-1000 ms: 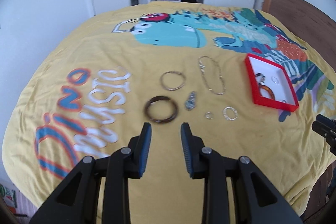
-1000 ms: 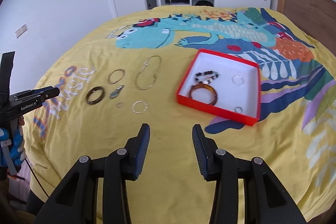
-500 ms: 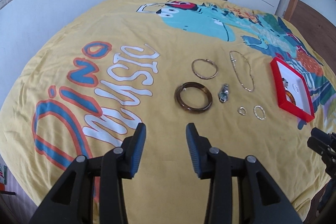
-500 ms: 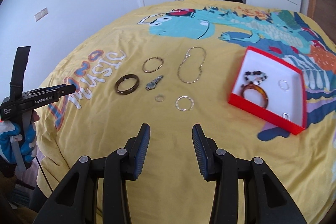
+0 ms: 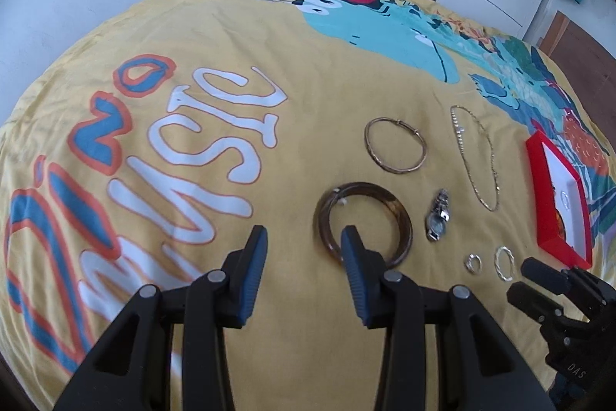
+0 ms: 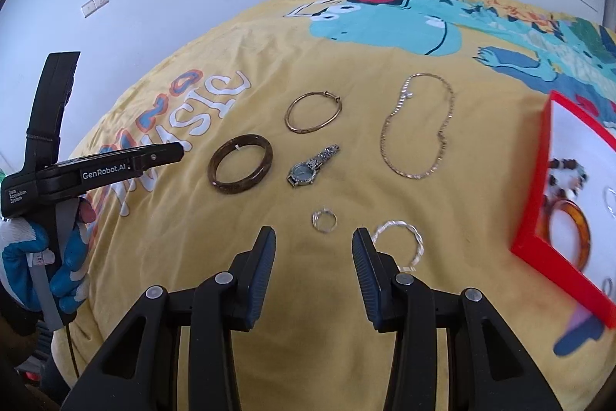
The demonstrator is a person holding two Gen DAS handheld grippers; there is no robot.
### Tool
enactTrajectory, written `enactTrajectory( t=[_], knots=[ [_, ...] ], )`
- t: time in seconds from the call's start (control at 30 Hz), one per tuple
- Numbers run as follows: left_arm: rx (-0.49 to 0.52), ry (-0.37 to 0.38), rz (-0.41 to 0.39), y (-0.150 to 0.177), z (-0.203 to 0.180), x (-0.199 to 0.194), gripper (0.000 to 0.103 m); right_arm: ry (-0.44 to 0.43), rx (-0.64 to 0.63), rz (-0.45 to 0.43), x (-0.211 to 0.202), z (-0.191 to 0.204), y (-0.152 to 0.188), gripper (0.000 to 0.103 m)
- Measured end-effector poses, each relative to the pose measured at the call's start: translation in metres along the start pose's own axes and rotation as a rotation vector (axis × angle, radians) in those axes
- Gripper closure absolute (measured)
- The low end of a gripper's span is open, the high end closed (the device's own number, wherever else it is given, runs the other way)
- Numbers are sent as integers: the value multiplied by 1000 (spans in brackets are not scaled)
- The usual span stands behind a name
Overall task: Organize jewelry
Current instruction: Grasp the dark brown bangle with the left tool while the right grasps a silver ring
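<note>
Now, on your left, the left gripper [image 5: 304, 237] hangs low over the yellow bedspread [image 5: 238, 26] with its jaws parted and nothing between them — they have just been opening wider — and its right fingertip sits in front of the near rim of the dark brown bangle [image 5: 362, 222], though you cannot tell whether it touches. Beyond the bangle lies the thin gold bangle [image 5: 396, 151], and just to the right of the brown one is the small wristwatch [image 5: 437, 218]. Further right, the chain necklace [image 5: 477, 156] stretches away from you, with the small ring [image 5: 472, 262] and the twisted silver ring [image 5: 504, 262] nearer. Your right gripper [image 6: 313, 241] is also partly open and holds nothing — the small ring lies just beyond the gap between its fingers, the twisted silver ring beside its right fingertip. At far right sits the red tray [image 6: 535, 203], with an amber bangle [image 6: 569, 230], a beaded bracelet [image 6: 568, 176] and small rings inside.
</note>
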State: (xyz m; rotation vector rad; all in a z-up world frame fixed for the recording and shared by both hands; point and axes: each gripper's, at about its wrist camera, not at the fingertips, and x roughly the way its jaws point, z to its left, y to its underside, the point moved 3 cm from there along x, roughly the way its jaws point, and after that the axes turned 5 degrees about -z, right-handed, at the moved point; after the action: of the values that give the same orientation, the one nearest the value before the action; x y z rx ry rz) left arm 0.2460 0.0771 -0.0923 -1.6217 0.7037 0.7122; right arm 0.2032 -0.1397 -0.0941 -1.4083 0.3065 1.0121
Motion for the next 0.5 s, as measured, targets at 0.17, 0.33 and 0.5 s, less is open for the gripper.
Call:
enactTrajectory(
  t=[0.17, 0.33, 0.5],
  knots=[
    [-4, 2, 16, -3, -3, 24, 65, -11, -7, 22, 28, -5, -4, 62],
    [-5, -1, 30, -1, -4, 40, 65, -18, -4, 40, 44, -12, 0, 62],
    [-4, -5, 40, 4, -3, 50, 65, -23, -10, 46, 53, -12, 3, 62]
  ],
)
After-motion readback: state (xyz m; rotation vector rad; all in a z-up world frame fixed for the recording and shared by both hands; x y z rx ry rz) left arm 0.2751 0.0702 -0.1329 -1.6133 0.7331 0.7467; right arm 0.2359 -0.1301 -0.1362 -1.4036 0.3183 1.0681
